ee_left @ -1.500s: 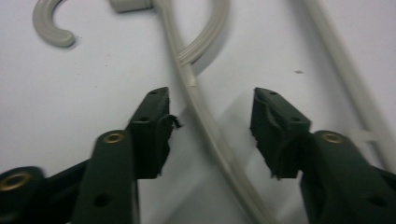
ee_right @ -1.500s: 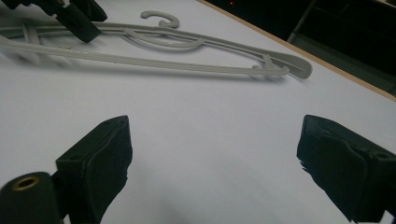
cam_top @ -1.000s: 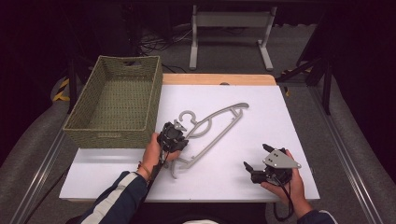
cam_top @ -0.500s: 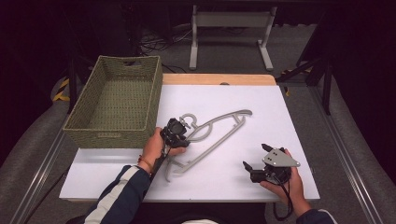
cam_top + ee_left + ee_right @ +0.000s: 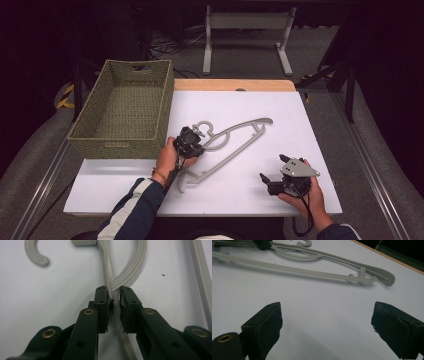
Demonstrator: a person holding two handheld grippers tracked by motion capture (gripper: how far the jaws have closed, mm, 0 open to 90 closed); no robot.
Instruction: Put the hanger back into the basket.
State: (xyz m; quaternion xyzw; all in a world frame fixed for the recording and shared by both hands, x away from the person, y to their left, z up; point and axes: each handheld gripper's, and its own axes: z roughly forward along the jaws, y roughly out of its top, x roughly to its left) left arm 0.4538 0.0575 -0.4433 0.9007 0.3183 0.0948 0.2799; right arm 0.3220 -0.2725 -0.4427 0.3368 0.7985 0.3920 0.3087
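So my left gripper (image 5: 114, 302) pinches the hanger (image 5: 235, 137) on the tabletop (image 5: 310, 125), unlifted, basket (image 5: 125, 105) empty, right gripper (image 5: 325, 322) gaping idle.

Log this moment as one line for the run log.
left gripper: shut on hanger | right gripper: open, idle on table | basket: empty

Pale grey hanger (image 5: 110, 277) between black jaws with brass-coloured rivets; white tabletop (image 5: 320, 130) beneath the jaws, edged in light wood. Olive-green woven basket (image 5: 125, 107) beyond. Navy sleeve (image 5: 132, 212) with white stripes behind the left gripper (image 5: 189, 140).
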